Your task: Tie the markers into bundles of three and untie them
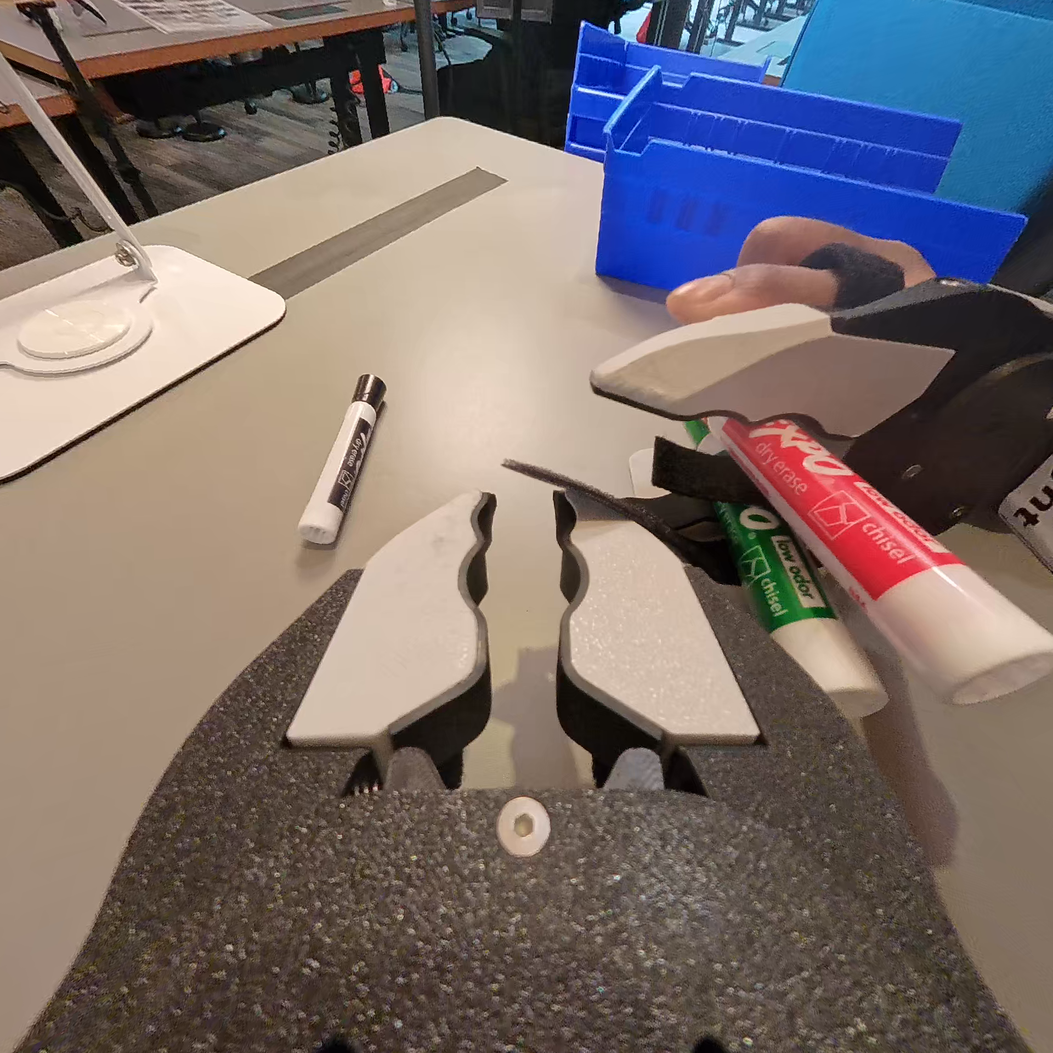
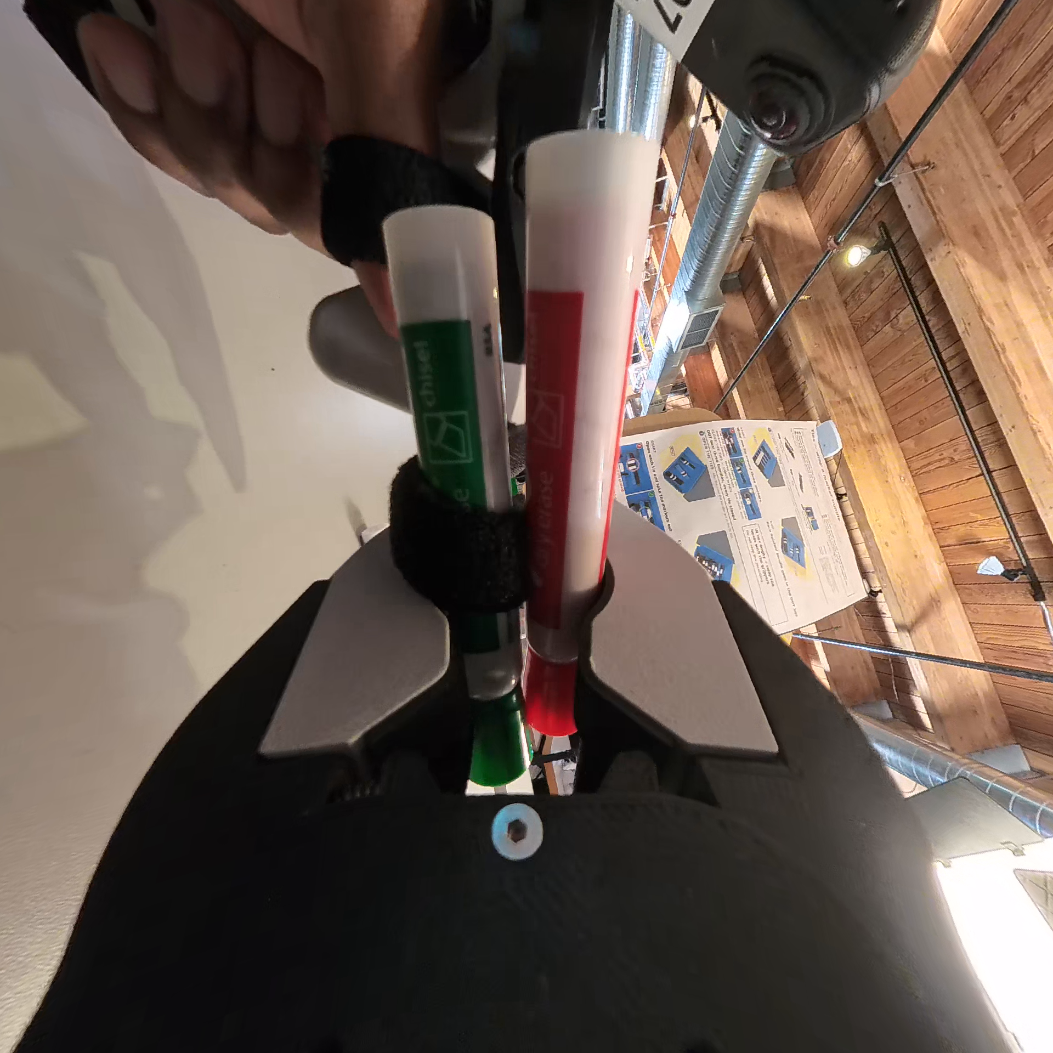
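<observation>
My right gripper (image 2: 513, 547) is shut on a red marker (image 2: 570, 456) and a green marker (image 2: 444, 410), held side by side, caps toward the camera. A black hook-and-loop strap (image 2: 456, 558) wraps around the green marker. In the left wrist view the right gripper (image 1: 672, 421) holds the red marker (image 1: 854, 513) and green marker (image 1: 780, 575) above the table, and the strap's loose tail (image 1: 547, 476) reaches over my left gripper's right fingertip. My left gripper (image 1: 521, 507) is open and empty. A black marker (image 1: 342, 461) lies on the table to its front left.
Two blue bins (image 1: 769, 188) stand at the back right of the grey table (image 1: 456, 319). A white lamp base (image 1: 85, 353) sits at the left. A dark strip (image 1: 387, 228) runs across the tabletop. A hand (image 2: 228, 114) holds the left gripper. My two grippers' fingertips are within a few centimetres of each other.
</observation>
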A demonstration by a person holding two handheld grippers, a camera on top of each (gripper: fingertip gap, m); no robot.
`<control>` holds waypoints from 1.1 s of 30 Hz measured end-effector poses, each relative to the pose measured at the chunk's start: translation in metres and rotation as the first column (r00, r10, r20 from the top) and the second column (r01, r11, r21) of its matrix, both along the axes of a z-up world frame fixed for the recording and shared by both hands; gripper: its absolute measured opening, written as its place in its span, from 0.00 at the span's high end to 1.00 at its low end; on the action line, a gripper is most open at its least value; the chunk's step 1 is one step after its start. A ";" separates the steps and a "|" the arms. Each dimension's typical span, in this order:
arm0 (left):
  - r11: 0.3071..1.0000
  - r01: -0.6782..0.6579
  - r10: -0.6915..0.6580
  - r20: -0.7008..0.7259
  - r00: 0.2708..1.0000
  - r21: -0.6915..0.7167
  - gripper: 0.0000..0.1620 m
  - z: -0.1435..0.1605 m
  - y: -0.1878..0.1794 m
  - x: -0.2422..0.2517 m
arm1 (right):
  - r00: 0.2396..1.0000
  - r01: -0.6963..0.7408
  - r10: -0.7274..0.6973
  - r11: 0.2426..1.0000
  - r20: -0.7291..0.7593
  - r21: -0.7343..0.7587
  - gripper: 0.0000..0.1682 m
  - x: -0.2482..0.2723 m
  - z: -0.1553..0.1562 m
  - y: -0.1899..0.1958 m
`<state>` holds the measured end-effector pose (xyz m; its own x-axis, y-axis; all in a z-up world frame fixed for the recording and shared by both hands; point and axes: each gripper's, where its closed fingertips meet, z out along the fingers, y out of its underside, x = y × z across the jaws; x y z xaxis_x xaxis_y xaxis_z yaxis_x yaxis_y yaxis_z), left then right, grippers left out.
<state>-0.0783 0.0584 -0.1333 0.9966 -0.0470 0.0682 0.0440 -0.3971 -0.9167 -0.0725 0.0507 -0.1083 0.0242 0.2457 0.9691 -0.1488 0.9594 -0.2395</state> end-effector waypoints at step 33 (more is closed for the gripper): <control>0.968 0.247 -0.243 0.439 0.865 0.050 0.83 0.012 -0.011 0.024 | 0.997 -0.001 -0.003 0.999 -0.081 -0.045 0.75 0.008 0.010 0.005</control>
<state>-0.0542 0.0473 -0.1216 0.8208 -0.2832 0.4960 0.3403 -0.4549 -0.8229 -0.0646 0.0560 -0.0979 0.1025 0.2886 0.9519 -0.1683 0.9482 -0.2694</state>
